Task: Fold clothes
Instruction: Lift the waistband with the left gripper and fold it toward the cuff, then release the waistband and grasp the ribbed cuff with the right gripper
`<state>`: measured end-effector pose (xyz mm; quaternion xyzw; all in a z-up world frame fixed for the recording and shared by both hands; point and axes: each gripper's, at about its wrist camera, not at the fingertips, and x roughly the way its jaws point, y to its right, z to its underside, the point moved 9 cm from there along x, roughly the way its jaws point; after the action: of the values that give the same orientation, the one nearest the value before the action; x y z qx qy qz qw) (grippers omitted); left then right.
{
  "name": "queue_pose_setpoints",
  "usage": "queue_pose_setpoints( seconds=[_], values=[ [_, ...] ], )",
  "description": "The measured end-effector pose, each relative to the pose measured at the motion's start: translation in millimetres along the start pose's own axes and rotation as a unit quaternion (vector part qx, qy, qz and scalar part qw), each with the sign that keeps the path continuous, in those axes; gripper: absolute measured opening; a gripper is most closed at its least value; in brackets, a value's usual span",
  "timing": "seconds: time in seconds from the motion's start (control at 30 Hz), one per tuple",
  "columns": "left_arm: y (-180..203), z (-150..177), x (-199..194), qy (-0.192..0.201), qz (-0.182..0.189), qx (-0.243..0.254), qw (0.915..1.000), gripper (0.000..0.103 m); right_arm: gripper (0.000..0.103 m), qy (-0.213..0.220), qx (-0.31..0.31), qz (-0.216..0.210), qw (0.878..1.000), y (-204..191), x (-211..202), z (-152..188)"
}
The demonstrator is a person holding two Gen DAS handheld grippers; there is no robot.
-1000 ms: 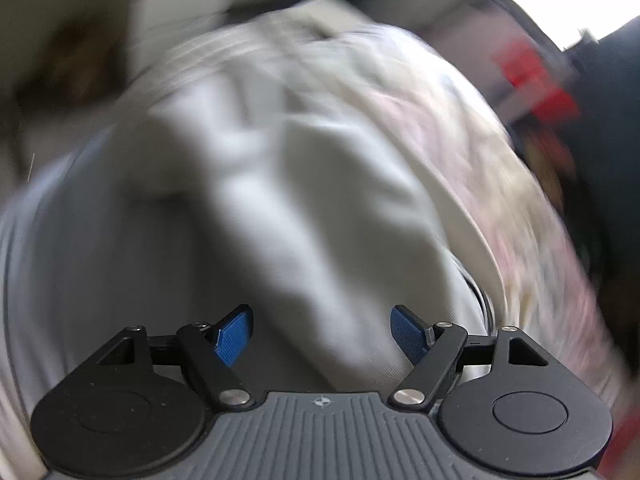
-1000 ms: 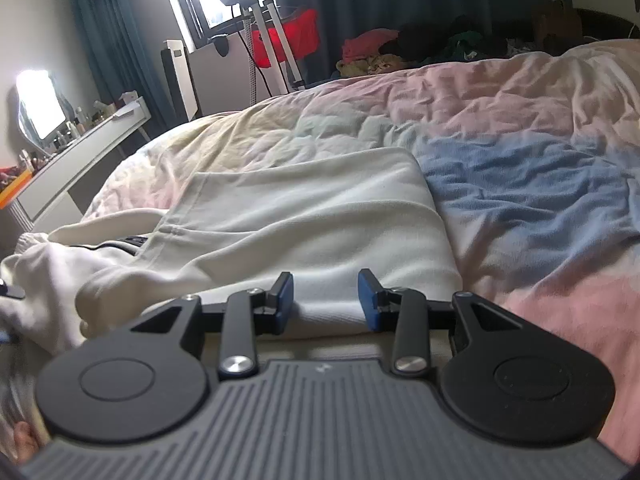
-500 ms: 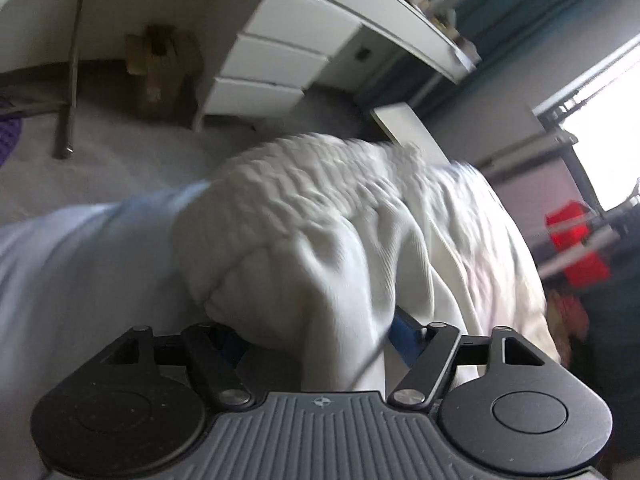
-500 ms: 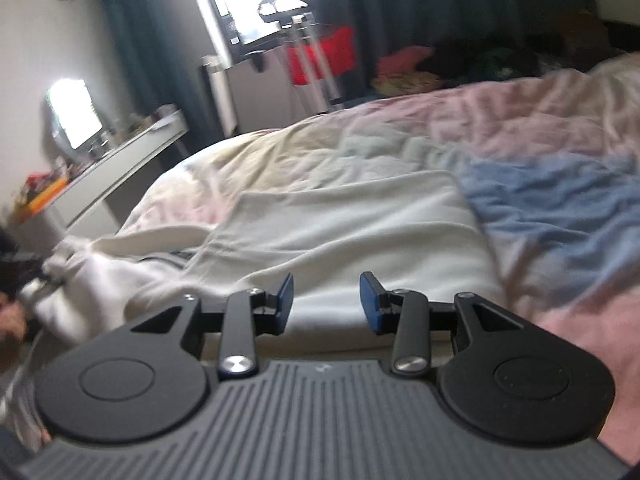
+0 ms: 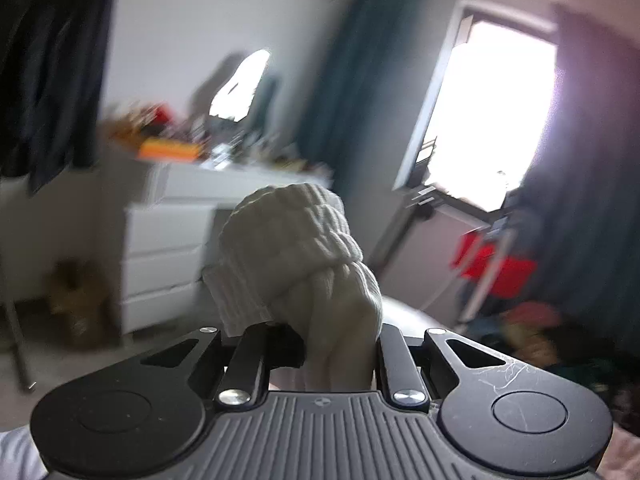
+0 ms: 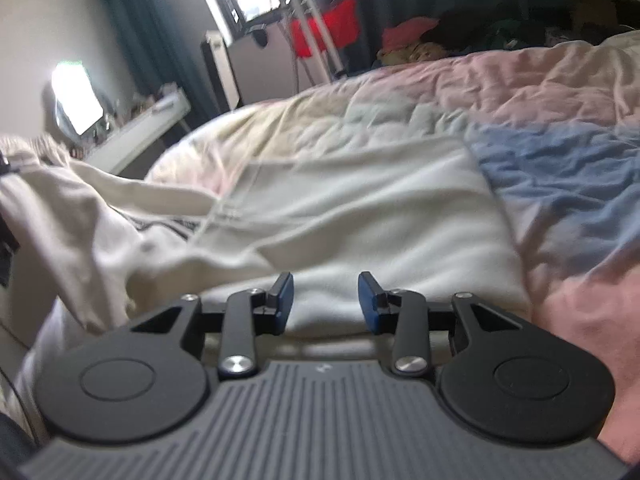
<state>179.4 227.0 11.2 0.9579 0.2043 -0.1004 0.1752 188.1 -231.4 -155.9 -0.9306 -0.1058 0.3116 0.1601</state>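
Note:
A cream-white sweatshirt [image 6: 360, 208] lies on the bed, its body flat in the middle of the right wrist view, one sleeve [image 6: 60, 208] lifted toward the left. My left gripper [image 5: 340, 344] is shut on the sleeve's ribbed cuff [image 5: 296, 248], which bunches up above the jaws and is raised in the air. My right gripper [image 6: 325, 300] is open and empty, just over the sweatshirt's near hem.
The bed has a rumpled pastel quilt [image 6: 560, 152] in pink, blue and yellow. A white dresser [image 5: 168, 240] with clutter and a mirror stands at the left. A window [image 5: 492, 120], dark curtains, a red item on a stand [image 6: 324, 28] and piled clothes lie beyond the bed.
My left gripper closed on the cuff and lifted it from the bed into the air, tilting up toward the room. My right gripper stayed open over the hem, shifting slightly.

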Motion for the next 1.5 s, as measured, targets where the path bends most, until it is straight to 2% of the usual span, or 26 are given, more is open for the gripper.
queue_pose_setpoints(
  seconds=[0.1, 0.2, 0.37, 0.43, 0.53, 0.57, 0.6, 0.7, 0.77, 0.8, 0.83, 0.93, 0.97, 1.0, 1.03, 1.07, 1.1, 1.13, 1.2, 1.33, 1.4, 1.5],
  values=[
    [76.2, -5.1, -33.3, 0.029, 0.042, 0.019, 0.9985, 0.016, 0.039, 0.025, 0.019, 0.01, 0.999, 9.6, -14.1, -13.4],
    [144.6, 7.1, -58.7, 0.047, 0.075, 0.037, 0.9954, 0.016, 0.04, 0.048, 0.05, 0.026, 0.997, 28.0, -29.8, -25.7],
    [254.0, 73.8, -82.4, 0.099, 0.139, 0.084, 0.9818, 0.016, 0.04, 0.087, 0.137, 0.043, 0.986, 77.6, -60.8, -44.2],
    [292.4, 118.6, -95.2, 0.117, 0.157, 0.132, 0.9716, 0.016, 0.04, 0.105, 0.172, 0.047, 0.978, 99.7, -74.2, -48.9],
    [341.1, 199.8, -106.3, 0.098, 0.204, 0.217, 0.9497, 0.016, 0.041, 0.123, 0.207, 0.047, 0.969, 123.4, -87.8, -55.0],
    [351.8, 230.2, -107.0, 0.074, 0.218, 0.247, 0.9414, 0.016, 0.04, 0.127, 0.216, 0.046, 0.967, 129.8, -90.7, -56.5],
    [362.1, 260.6, -107.7, 0.049, 0.231, 0.277, 0.9316, 0.016, 0.04, 0.13, 0.224, 0.044, 0.965, 135.0, -93.0, -57.2],
    [381.3, 337.5, -100.4, -0.081, 0.252, 0.348, 0.8993, 0.019, 0.041, 0.128, 0.243, 0.028, 0.961, 143.3, -91.8, -55.9],
    [386.0, 349.1, -99.2, -0.104, 0.26, 0.354, 0.8924, 0.021, 0.041, 0.124, 0.257, 0.011, 0.958, 145.4, -88.5, -54.0],
    [387.5, 345.1, -100.4, -0.101, 0.264, 0.358, 0.89, 0.023, 0.041, 0.122, 0.264, 0.002, 0.957, 145.7, -86.3, -53.0],
    [387.1, 342.1, -99.6, -0.114, 0.268, 0.366, 0.8835, 0.026, 0.041, 0.121, 0.271, -0.008, 0.955, 146.0, -84.2, -51.9],
    [380.9, 337.1, -98.4, -0.169, 0.289, 0.401, 0.8526, 0.054, 0.041, 0.113, 0.292, -0.038, 0.949, 143.2, -77.3, -50.2],
    [375.3, 331.5, -103.0, -0.168, 0.302, 0.404, 0.847, 0.073, 0.041, 0.109, 0.301, -0.051, 0.946, 142.0, -74.4, -49.6],
    [369.6, 325.9, -107.7, -0.168, 0.314, 0.407, 0.8412, 0.089, 0.047, 0.104, 0.311, -0.061, 0.943, 140.9, -72.0, -47.7],
    [363.8, 320.2, -112.4, -0.167, 0.327, 0.409, 0.8353, 0.091, 0.06, 0.099, 0.324, -0.07, 0.938, 140.6, -69.5, -45.4],
    [356.5, 312.2, -116.1, -0.164, 0.337, 0.41, 0.8317, 0.092, 0.068, 0.097, 0.334, -0.076, 0.935, 139.7, -67.9, -43.4],
    [346.0, 307.1, -118.5, -0.166, 0.342, 0.41, 0.8291, 0.092, 0.082, 0.095, 0.343, -0.083, 0.931, 138.7, -66.2, -41.3],
    [333.5, 298.9, -115.0, -0.165, 0.337, 0.407, 0.8325, 0.092, 0.086, 0.093, 0.352, -0.089, 0.927, 137.8, -64.6, -39.3],
    [308.7, 282.5, -108.1, -0.164, 0.327, 0.402, 0.8394, 0.092, 0.086, 0.089, 0.352, -0.096, 0.927, 131.2, -59.8, -38.3],
    [265.4, 264.4, -88.3, -0.15, 0.265, 0.4, 0.8644, 0.092, 0.086, 0.071, 0.341, -0.11, 0.931, 114.9, -39.6, -35.3],
    [243.7, 255.3, -79.0, -0.143, 0.234, 0.398, 0.8754, 0.092, 0.086, 0.063, 0.332, -0.094, 0.936, 111.5, -24.5, -32.8],
    [225.1, 245.1, -70.0, -0.144, 0.209, 0.384, 0.8874, 0.092, 0.086, 0.062, 0.322, -0.053, 0.943, 112.5, -6.6, -30.6]
  ],
)
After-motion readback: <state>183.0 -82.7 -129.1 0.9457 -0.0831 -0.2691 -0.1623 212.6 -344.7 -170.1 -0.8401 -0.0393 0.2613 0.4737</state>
